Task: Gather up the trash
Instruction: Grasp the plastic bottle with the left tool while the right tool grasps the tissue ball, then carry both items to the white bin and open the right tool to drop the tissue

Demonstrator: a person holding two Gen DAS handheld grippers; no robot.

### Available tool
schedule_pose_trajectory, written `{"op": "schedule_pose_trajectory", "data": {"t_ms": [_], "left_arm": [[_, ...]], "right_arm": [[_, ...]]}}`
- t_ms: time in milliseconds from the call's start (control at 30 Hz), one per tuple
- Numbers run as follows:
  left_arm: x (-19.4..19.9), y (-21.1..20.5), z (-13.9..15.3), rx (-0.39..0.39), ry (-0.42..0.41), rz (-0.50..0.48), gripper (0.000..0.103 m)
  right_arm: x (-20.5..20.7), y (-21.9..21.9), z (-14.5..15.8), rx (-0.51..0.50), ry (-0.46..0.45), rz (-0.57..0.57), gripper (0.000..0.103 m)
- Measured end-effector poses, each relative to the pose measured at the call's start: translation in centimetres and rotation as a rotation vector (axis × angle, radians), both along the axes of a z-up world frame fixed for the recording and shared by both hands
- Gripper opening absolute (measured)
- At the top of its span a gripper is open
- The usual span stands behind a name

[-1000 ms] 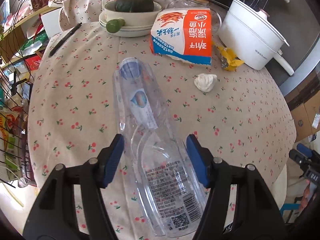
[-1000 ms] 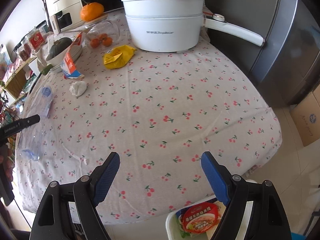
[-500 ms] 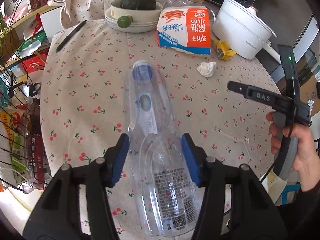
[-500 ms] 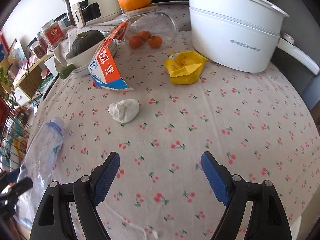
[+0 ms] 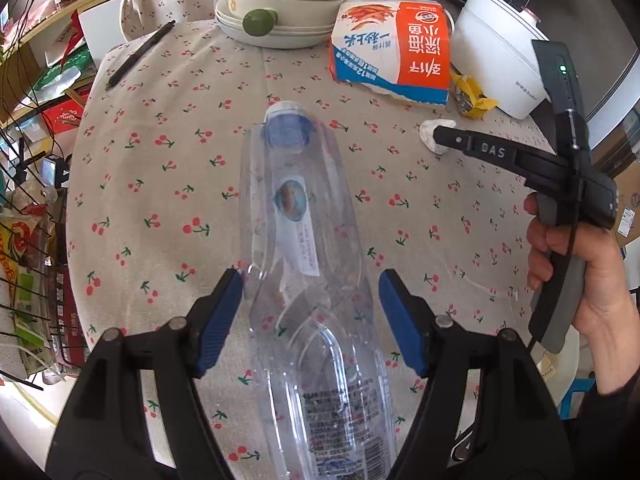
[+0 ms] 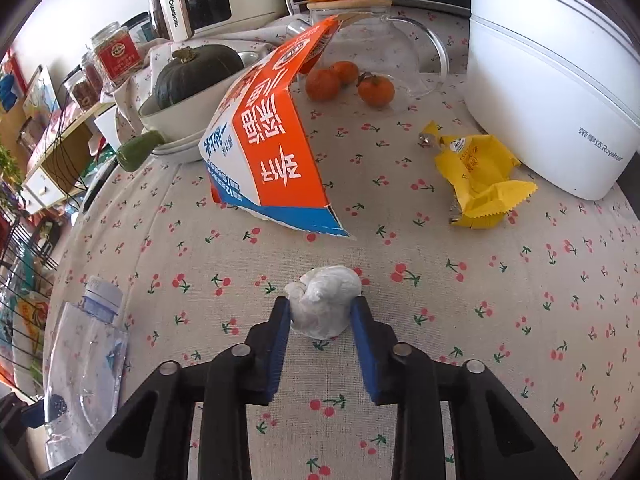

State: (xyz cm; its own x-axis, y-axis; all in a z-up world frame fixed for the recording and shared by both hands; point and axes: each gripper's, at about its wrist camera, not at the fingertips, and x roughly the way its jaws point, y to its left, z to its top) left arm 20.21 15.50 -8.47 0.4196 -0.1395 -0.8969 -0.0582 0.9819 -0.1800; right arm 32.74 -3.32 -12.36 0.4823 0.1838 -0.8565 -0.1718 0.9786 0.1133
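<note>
A crushed clear plastic bottle [image 5: 304, 264] with a blue cap lies on the cherry-print tablecloth [image 5: 168, 184]. My left gripper [image 5: 311, 300] is shut on it, both blue pads against its sides. The bottle also shows at the left of the right wrist view [image 6: 86, 364]. My right gripper [image 6: 322, 316] is shut on a crumpled white tissue ball [image 6: 324, 304] that rests on the cloth. An orange and blue carton [image 6: 272, 148] lies on its side beyond it. A yellow wrapper [image 6: 480, 180] lies to the right, by the pot.
A white electric pot [image 6: 548, 68] stands at the right. A bowl with a dark green squash [image 6: 192, 76] sits behind the carton, with small tangerines [image 6: 348, 84] by a glass jug. A black pen [image 5: 140, 56] lies far left. A wire rack [image 5: 24, 280] stands past the table's left edge.
My right gripper moved forward over the table and closed around the tissue ball. My left gripper stayed on the bottle and shifted slightly.
</note>
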Motion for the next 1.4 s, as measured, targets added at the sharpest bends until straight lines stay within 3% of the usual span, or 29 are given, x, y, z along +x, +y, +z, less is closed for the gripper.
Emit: {"op": "schedule_pose_trajectory", "data": {"t_ms": [233, 567, 867, 1067, 1233, 1400], "left_arm": [[0.6, 1.5, -1.4, -0.092, 0.032, 0.063, 0.062], [-2.3, -1.8, 4.2, -0.050, -0.120, 0.049, 0.062], [-6.6, -10.7, 8.1, -0.013, -0.226, -0.127, 0.062], [-8.9, -16.0, 8.5, -0.025, -0.245, -0.264, 0.062], [-10.2, -21.0, 7.4, -0.069, -0.178, -0.435, 0.062], [-11.6, -26.7, 5.3, -0.108, -0.069, -0.599, 0.062]], "right_arm": [[-3.8, -3.7, 3.4, -0.054, -0.034, 0.048, 0.018], [-12.6, -12.6, 10.1, -0.067, -0.062, -0.016, 0.018], [-20.3, -19.0, 13.7, -0.072, -0.074, -0.081, 0.018], [-24.3, -22.5, 13.6, -0.038, -0.072, -0.126, 0.018], [-27.2, -25.9, 12.0, 0.016, 0.011, -0.182, 0.018], [-28.8, -29.0, 11.0, 0.001, 0.054, -0.232, 0.018]]}}
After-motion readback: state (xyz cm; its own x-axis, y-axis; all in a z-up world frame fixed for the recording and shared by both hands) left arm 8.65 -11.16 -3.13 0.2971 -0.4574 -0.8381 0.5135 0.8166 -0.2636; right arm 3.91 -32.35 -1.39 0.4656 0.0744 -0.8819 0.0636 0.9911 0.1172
